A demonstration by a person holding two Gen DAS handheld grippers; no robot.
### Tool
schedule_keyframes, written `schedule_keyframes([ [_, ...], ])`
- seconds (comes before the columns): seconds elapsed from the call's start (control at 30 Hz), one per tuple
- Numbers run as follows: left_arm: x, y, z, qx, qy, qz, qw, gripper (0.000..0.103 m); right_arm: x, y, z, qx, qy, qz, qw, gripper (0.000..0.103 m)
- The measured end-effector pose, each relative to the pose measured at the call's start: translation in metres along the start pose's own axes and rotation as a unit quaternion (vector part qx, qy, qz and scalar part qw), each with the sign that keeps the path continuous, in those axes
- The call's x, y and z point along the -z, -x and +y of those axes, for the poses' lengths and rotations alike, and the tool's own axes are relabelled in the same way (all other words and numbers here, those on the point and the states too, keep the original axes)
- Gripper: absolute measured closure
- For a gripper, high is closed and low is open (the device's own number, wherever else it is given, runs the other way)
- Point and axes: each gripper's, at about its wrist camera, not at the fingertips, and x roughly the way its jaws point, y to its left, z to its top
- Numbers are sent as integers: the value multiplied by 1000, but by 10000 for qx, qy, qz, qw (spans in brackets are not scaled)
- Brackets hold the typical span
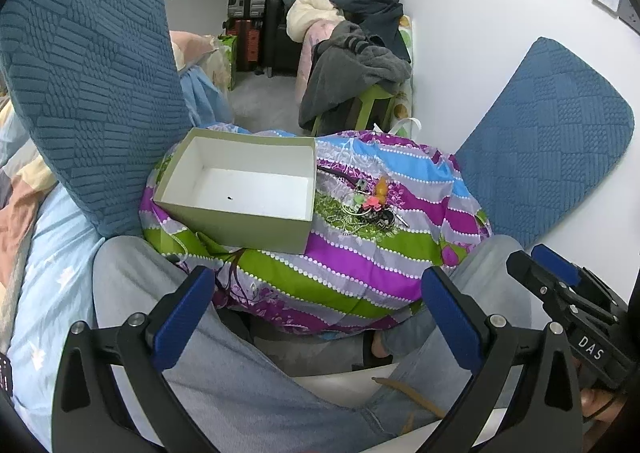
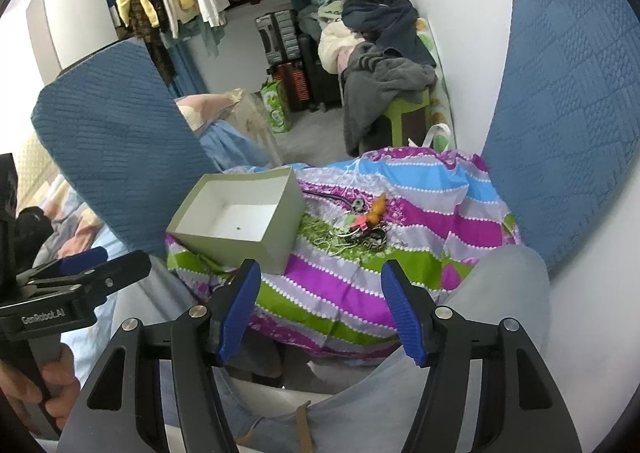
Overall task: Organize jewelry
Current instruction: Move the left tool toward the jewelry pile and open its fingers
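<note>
Hovering over the striped cloth (image 1: 340, 265), left gripper (image 1: 316, 309) and right gripper (image 2: 320, 309) gape wide, empty. Jewelry pile (image 1: 370, 203) lies just beside the open box (image 1: 240, 189).

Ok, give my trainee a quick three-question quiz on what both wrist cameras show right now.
1. True or false: the jewelry pile already lies inside the box.
2. Multiple choice: what does the open box rest on? A) a wooden table B) a striped floral bundle C) a blue cushion
3. Short answer: is either the left gripper or the right gripper holding anything between its fingers?

Key:
1. False. The pile lies on the cloth beside the box; the box holds only a tiny dark speck.
2. B.
3. No. Both are open with nothing between them, held back short of the bundle.
</note>
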Motion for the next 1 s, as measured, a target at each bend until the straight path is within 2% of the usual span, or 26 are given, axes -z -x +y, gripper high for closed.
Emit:
schedule_keyframes([
  [0.13,1,-2,-2,-138,-147,10,9998,1,3,-2,2,-53,33,49,10000,44],
  [0.33,0,-16,3,74,-14,139,9999,1,5,-11,0,-120,18,123,9999,45],
  [0.5,-7,-32,-4,68,-49,-96,9999,1,4,-33,-19,-115,-8,119,9999,47],
  [0.8,-25,-83,-11,577,-46,-193,9981,3,10,-88,-40,-160,132,215,9996,47],
  [1.0,-23,-112,-12,872,-116,-113,9961,6,10,-119,-58,-95,183,184,9996,47],
])
